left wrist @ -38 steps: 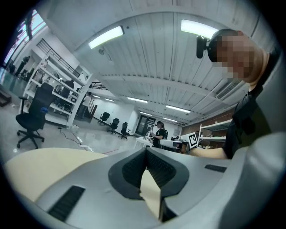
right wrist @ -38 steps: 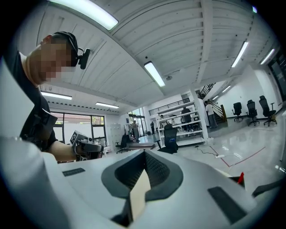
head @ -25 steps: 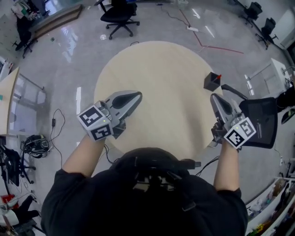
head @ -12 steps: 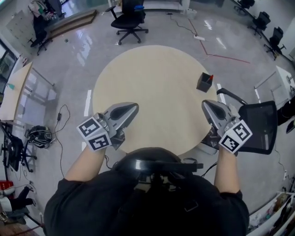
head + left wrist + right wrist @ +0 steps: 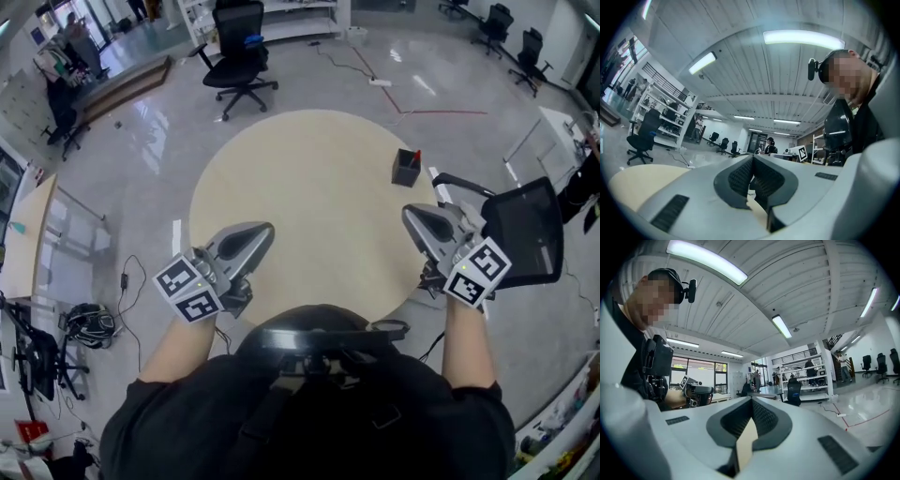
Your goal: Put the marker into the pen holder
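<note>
A black pen holder (image 5: 405, 168) stands on the round beige table (image 5: 309, 187), toward its right side. A red-tipped marker (image 5: 416, 156) sticks up out of the holder. My left gripper (image 5: 267, 229) hovers over the table's near left edge, shut with nothing in it. My right gripper (image 5: 409, 217) is at the near right edge, short of the holder, also shut and holding nothing. The left gripper (image 5: 752, 160) and the right gripper (image 5: 751, 401) both point upward in their own views, jaws meeting at the tips, and neither view shows the holder.
A black mesh chair (image 5: 525, 230) stands close beside the table on the right, next to my right gripper. Another office chair (image 5: 239, 52) is beyond the table's far side. Cables and a bag (image 5: 89, 317) lie on the floor at the left.
Both grippers have drawn back toward the table's near edge and sit lower in the head view. The holder now lies farther ahead of the right gripper. Both stay shut.
</note>
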A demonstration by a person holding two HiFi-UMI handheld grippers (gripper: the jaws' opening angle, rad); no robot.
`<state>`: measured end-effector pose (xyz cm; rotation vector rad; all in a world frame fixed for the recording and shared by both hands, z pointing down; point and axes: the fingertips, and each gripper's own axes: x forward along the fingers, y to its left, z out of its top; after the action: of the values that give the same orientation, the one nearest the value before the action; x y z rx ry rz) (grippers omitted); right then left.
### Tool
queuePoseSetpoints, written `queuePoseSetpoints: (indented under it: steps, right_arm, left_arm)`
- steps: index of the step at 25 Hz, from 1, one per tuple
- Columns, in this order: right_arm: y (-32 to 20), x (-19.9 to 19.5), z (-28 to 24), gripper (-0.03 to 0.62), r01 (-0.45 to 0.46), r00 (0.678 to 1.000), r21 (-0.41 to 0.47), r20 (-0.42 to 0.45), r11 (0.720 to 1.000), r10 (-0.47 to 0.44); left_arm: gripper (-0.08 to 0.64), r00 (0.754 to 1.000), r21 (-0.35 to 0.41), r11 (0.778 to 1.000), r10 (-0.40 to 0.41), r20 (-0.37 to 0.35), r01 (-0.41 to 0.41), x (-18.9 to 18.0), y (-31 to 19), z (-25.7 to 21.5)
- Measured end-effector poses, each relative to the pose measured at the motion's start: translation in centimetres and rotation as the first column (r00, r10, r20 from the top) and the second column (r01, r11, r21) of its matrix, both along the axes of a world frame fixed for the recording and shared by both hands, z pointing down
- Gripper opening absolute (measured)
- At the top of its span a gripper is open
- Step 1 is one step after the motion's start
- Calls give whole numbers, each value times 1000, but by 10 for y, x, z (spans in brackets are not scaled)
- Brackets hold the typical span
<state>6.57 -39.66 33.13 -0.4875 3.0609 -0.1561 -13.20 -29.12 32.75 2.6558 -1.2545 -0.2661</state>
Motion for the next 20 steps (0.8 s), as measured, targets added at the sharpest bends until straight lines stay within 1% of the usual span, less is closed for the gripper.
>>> queuePoseSetpoints:
  steps: [4,8,11,13,16,20]
  right_arm:
    - [10,-24,-9,2,-65,997,-23,28,998,66]
    - [18,-55,-6,2,-87,993,-71,69,994,92]
    - [21,-74,-3,2,-93,994,-65,54,993,97]
    - [23,-78,-3,2,-92,995,-46,29,995,94]
    - [23,-68,-6,2,-94,996,-28,6,995,94]
    - [18,-54,-3,2,-106,994,-25,-8,994,106]
  left_arm:
    - [-5,999,-4,999,43,-2,-43,-33,4,-5]
    - [-5,998,1,998,62,15,-62,-70,6,-4]
    - [-5,998,15,998,59,0,-59,-91,3,-4]
    - [-5,998,25,998,51,-22,-50,-95,3,-4]
    - [-5,997,25,999,43,-64,-42,-88,2,0]
    - [-5,996,6,999,49,-75,-48,-77,0,10]
